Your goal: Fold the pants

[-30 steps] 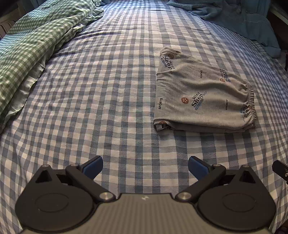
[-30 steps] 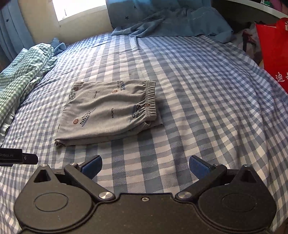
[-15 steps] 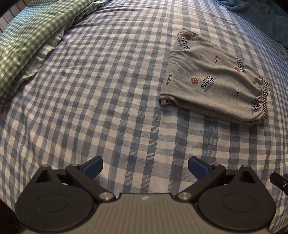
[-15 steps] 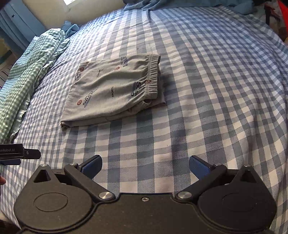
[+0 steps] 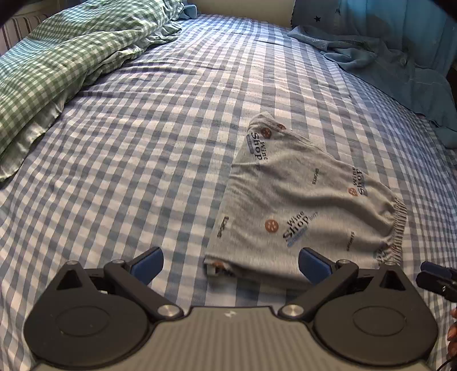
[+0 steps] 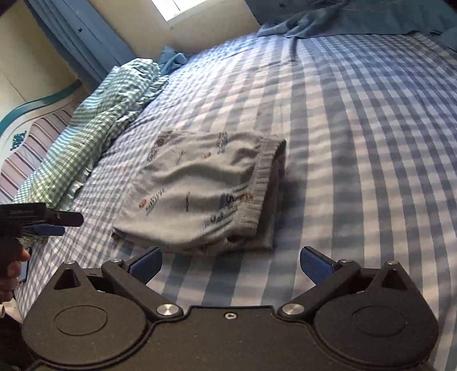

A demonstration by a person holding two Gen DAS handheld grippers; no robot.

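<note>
The grey printed pants [image 5: 300, 205] lie folded into a flat rectangle on the blue checked bed sheet [image 5: 148, 148], the elastic waistband at their right end. My left gripper [image 5: 230, 264] is open and hovers right at the near left corner of the fold, with nothing between its blue fingers. In the right wrist view the folded pants [image 6: 205, 194] sit just beyond my right gripper [image 6: 230, 264], which is open and empty, the waistband stacked on the right side. The left gripper's tip [image 6: 45, 221] shows at the left edge there.
A green checked duvet [image 5: 54, 65] is bunched along the left of the bed. Blue bedding [image 5: 400, 60] is heaped at the far right. A window [image 6: 177, 8] and blue curtain [image 6: 74, 34] stand behind the bed. A hand [image 6: 12, 265] holds the left gripper.
Both grippers have come in closer to the folded pants, which now lie just beyond the fingertips. Both stay open; the pants have not moved.
</note>
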